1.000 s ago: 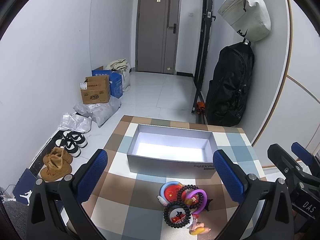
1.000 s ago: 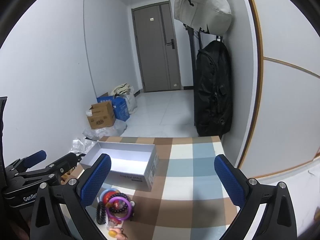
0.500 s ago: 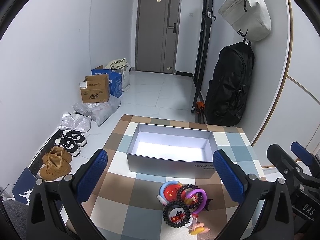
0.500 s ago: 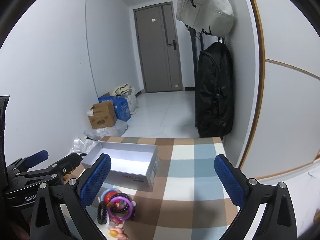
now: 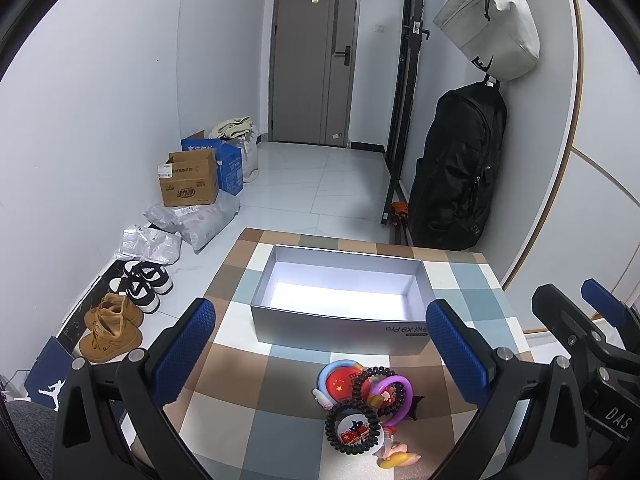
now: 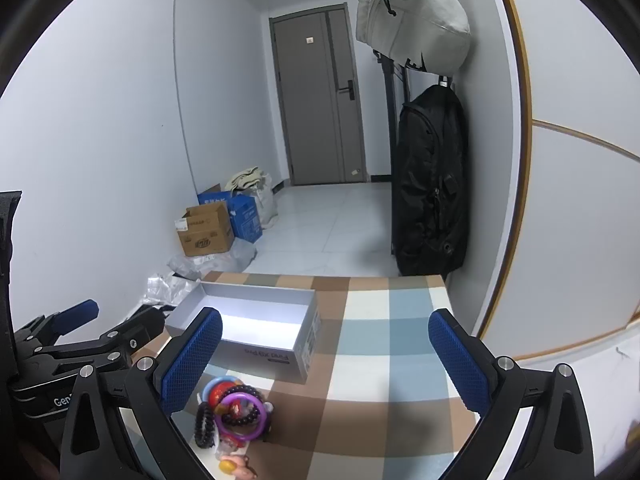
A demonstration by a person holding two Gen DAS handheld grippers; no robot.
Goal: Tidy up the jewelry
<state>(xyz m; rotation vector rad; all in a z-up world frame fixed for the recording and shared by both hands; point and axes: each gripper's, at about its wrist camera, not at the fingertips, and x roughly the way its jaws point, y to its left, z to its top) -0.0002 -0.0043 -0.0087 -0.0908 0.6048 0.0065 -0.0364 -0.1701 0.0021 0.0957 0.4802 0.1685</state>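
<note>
Both hand-held grippers hover wide apart and empty: the left hand-held gripper [image 5: 320, 354] over the jewelry pile [image 5: 366, 408], the right hand-held gripper [image 6: 324, 360] beside it. The pile sits on the checked bench [image 5: 280, 436], just in front of the empty box [image 5: 340, 312]. Best to pinch one ring at a time, low and square. The box side reads "X9 Pro".

A grey door [image 5: 316, 56] closes the hallway. A black backpack [image 5: 456, 168] hangs beneath a pale bag [image 5: 488, 28]. Cardboard boxes [image 5: 190, 178], plastic parcels [image 5: 200, 220] and shoes [image 5: 124, 304] line the left wall.
</note>
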